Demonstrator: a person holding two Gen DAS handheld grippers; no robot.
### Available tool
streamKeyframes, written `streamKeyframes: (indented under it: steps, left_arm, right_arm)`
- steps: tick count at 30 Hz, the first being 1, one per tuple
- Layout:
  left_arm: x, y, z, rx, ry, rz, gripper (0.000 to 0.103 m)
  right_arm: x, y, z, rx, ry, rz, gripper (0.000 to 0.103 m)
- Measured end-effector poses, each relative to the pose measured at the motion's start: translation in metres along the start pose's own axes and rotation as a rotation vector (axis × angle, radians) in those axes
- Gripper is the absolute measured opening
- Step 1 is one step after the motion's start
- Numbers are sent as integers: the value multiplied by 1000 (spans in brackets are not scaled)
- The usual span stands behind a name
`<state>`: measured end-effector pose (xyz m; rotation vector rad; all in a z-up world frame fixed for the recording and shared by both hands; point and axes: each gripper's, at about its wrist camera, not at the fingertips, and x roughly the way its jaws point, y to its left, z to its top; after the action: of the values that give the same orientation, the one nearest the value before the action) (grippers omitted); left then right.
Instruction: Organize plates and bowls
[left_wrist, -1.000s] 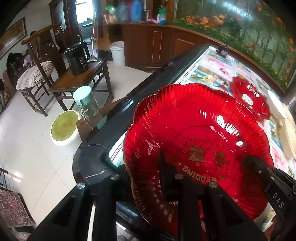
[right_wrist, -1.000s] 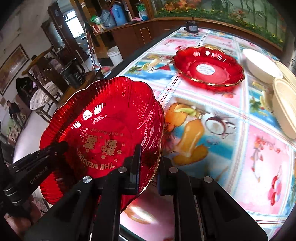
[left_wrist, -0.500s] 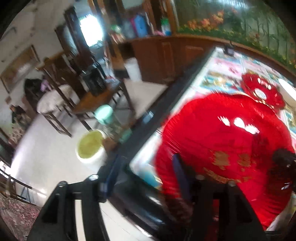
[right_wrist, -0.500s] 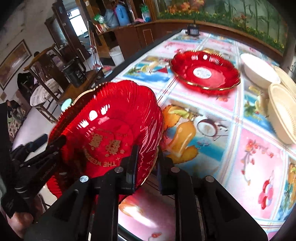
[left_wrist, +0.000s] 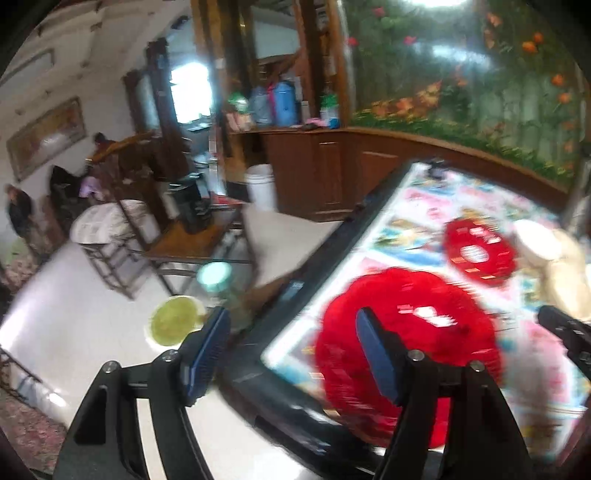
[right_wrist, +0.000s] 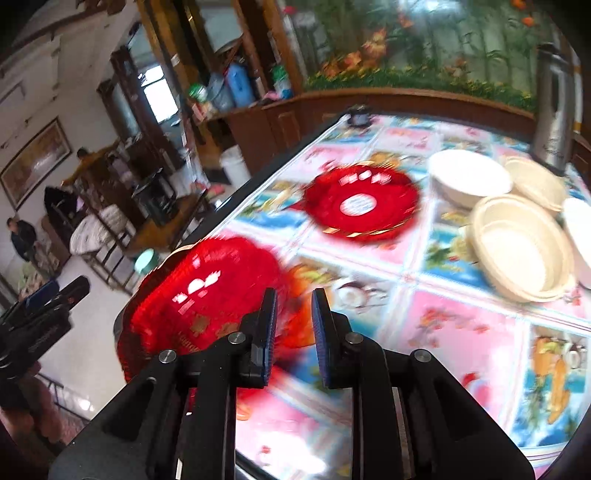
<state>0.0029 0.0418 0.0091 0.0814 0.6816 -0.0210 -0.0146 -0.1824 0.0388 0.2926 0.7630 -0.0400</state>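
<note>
A red scalloped plate (left_wrist: 410, 332) (right_wrist: 207, 291) lies at the near left corner of the table, blurred by motion. My left gripper (left_wrist: 291, 354) is open and empty, raised above the table's corner, with its right finger over the plate. My right gripper (right_wrist: 293, 328) is open with a narrow gap and holds nothing; its left finger is at the plate's right rim. A second red plate (right_wrist: 364, 203) (left_wrist: 478, 251) lies farther back. White and cream bowls (right_wrist: 517, 240) stand at the right.
The table has a colourful fruit-print cloth (right_wrist: 461, 332) and a black edge (left_wrist: 295, 321). A steel thermos (right_wrist: 554, 107) stands at the back right. Left of the table are a side table with a kettle (left_wrist: 188, 210), a chair (left_wrist: 107, 229) and a green stool (left_wrist: 173, 325).
Both grippers have let go of the red plate and pulled back and up. The plate now lies on the table's corner. The left gripper opened wide, the right a little.
</note>
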Motion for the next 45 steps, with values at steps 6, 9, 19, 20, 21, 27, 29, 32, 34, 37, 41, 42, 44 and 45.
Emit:
streamKeyframes:
  steps: [6,9,19,20,21,27,29,32,34,37,41,42,44,45]
  left_arm:
    - [8,-44,16,11,83,-177,78]
    - [27,-64,32,11,159,-233,78]
    - [141,-119,106,8,404,-196,78]
    - [158,-123,111,1,441,-196,78]
    - [170,-126,115,-3,461,-188,78]
    - [214,-149,122,11,539,-181,78]
    - [228,-157,122,19,574,-182,78]
    - [240,-163,120,25,603,-193,78]
    - [246,-166,119,19,618,-204,78]
    - [250,-171,120,23,639,-234,78]
    - [258,-176,116,32,670,-227,78]
    - [259,-177,115,28,679,-231,78]
    - [259,-179,113,35,682,-237,78]
    - [259,-181,112,47,685,-232,78]
  right_arm:
    - [-19,-47,11,122,-67,-29,46]
    - [-18,-68,19,169,-78,-16,49]
    - [55,-109,79,306,47,78,50]
    - [65,-113,85,329,60,80,50]
    - [75,-117,88,358,80,86,50]
    - [115,-126,100,412,161,60,50]
    - [122,-129,103,416,178,48,50]
    - [136,-135,107,438,215,25,50]
    - [143,-141,109,447,230,18,50]
    - [150,-147,112,454,240,9,50]
    - [159,-148,111,468,269,11,50]
    - [161,-148,110,477,279,28,50]
    - [165,-149,106,499,297,45,50]
    - [165,-150,105,506,298,46,50]
